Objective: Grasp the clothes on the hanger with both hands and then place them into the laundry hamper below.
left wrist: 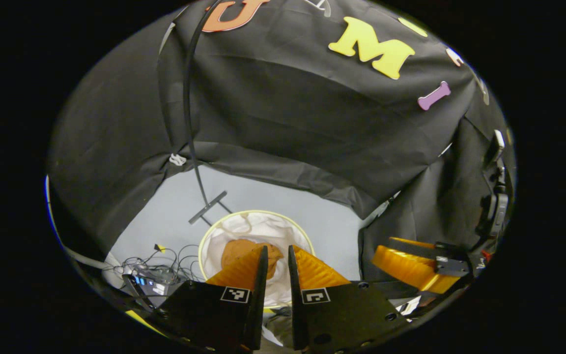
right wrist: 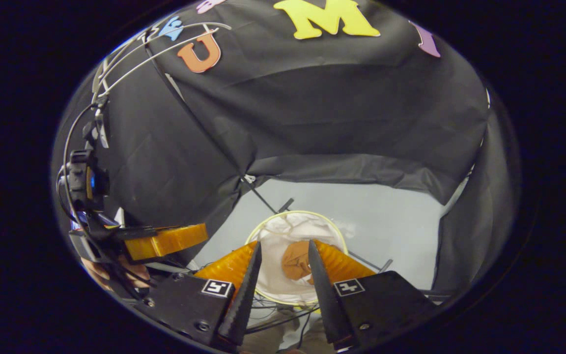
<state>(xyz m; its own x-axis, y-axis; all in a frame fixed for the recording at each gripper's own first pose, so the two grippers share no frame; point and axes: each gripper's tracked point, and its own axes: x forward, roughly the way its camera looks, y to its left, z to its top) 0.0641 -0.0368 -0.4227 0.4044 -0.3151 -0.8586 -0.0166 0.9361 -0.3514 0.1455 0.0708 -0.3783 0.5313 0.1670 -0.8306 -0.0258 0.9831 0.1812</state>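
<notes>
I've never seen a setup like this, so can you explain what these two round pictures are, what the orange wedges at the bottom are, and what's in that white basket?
Each picture comes from a fisheye camera that rides on a hand-held gripper and looks forward along its two fingers. A person holds one gripper in each hand.

In the left gripper view, the orange wedges at the bottom are the left gripper; the right gripper view shows the right gripper the same way. Both stand open and hold nothing. Each view also catches the other gripper off to the side.

Both cameras look down at a round laundry hamper with a white liner, standing on a pale floor. An orange-brown garment lies crumpled inside it. Beside the hamper are a thin black stand and a tangle of cables.
</notes>
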